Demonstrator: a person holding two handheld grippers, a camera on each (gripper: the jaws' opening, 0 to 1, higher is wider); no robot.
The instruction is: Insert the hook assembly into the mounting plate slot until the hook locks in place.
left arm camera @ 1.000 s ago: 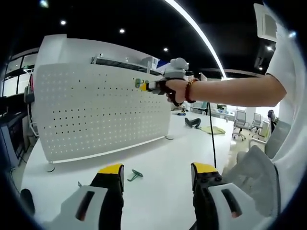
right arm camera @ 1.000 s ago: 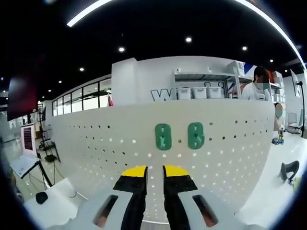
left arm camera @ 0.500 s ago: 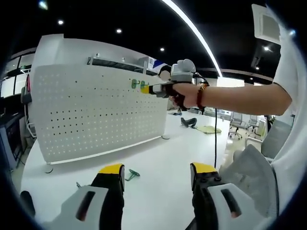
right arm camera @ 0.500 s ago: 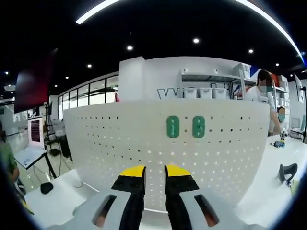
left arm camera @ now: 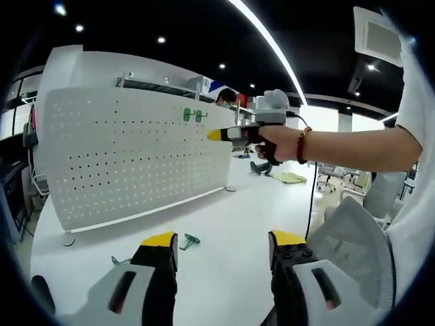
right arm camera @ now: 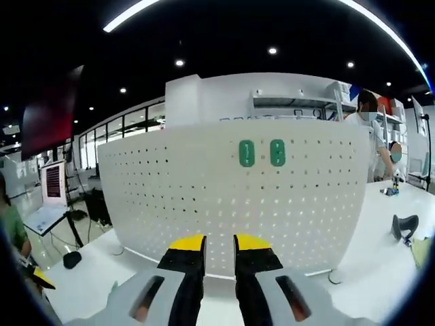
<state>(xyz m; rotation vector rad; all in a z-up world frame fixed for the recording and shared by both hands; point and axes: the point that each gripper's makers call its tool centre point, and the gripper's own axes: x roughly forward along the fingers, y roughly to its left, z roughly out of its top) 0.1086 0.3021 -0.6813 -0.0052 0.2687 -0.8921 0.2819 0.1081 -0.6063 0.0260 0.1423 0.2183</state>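
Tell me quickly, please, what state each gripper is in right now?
Left gripper: jaws wide open, nothing between them, above the white table.
Right gripper: jaws nearly together, holding nothing, facing the pegboard with two green hooks.

Two green hooks (right arm camera: 262, 153) mounted high on upright white pegboard (right arm camera: 204, 197)

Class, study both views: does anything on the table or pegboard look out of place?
Yes: a small green plastic hook lies loose on the white table, while two green hooks sit upright side by side on the white perforated pegboard.
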